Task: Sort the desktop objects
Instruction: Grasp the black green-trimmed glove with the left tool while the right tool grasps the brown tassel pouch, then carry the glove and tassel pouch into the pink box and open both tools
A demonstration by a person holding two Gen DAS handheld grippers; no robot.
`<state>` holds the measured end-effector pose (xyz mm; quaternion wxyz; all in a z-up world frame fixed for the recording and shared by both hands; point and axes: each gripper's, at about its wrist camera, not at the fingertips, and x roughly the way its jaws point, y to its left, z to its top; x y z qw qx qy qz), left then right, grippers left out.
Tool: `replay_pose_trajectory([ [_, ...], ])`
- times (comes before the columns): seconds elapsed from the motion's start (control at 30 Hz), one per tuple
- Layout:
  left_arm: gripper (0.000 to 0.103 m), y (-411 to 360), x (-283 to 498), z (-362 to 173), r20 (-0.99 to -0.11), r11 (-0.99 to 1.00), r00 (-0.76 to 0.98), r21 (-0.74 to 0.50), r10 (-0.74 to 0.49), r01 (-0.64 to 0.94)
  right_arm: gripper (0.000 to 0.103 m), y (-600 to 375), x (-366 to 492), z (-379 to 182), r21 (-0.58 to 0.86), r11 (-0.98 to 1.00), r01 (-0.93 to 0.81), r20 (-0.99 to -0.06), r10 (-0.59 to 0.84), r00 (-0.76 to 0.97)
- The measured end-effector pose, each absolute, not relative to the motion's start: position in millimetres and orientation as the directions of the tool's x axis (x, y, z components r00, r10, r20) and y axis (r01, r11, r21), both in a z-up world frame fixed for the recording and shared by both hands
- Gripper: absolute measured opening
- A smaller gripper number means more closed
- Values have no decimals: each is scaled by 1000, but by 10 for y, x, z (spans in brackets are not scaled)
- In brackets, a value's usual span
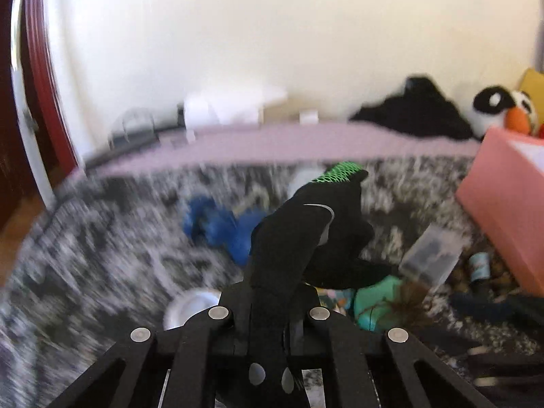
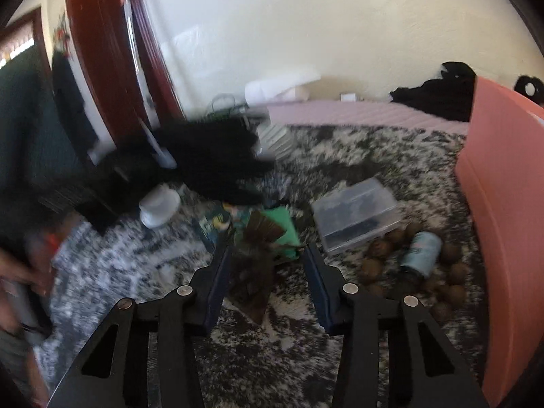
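My left gripper (image 1: 272, 292) is shut on a black glove with a green mesh cuff (image 1: 306, 231) and holds it above the black-and-white shaggy blanket (image 1: 102, 255). The glove also shows as a black blur in the right wrist view (image 2: 217, 163). My right gripper (image 2: 267, 258) is open, low over the blanket, with a brown feathery object (image 2: 255, 272) between its fingers. Behind that object lie a green card (image 2: 284, 229) and a printed packet (image 2: 217, 224). A clear plastic box (image 2: 355, 212), a small blue can (image 2: 421, 253) and several brown nuts (image 2: 448, 292) lie to the right.
A pink box (image 2: 503, 204) stands at the right edge. A white cup (image 2: 159, 205) sits left of the packet; a blue cloth (image 1: 221, 227) lies further out. A pink mat (image 1: 272, 142), black clothing (image 1: 418, 108) and a penguin plush (image 1: 503, 108) lie by the wall.
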<state>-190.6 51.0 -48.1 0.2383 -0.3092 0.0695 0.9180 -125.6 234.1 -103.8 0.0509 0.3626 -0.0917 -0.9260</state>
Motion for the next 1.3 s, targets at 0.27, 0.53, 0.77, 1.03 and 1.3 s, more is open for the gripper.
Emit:
replay_pose_trajectory([
  [0.27,6,344,-1733,-124,-562,-881,-732,10,386,-473,24,2182,-1453,-1254,275,-959,70,-688,-247,-683],
  [0.53,6,263,-1497,204,-542,-892,-759,37,361,-450,11,2117,-1158,-838,285,-954,97,-616,-260,-744],
  [0.77,6,455,-766,588,-504,-879,-773,55,386,-474,11,2404,-612,-249,332,-942,48,-500,-219,-838],
  [1.03,6,987,-178,654,-480,-849,-766,78,428,-523,11,2882,321,453,259,-965,-42,-323,-45,-945],
  [1.3,7,1850,107,507,-436,-782,-745,134,505,-609,11,3328,1035,526,201,-927,-316,-258,261,-930],
])
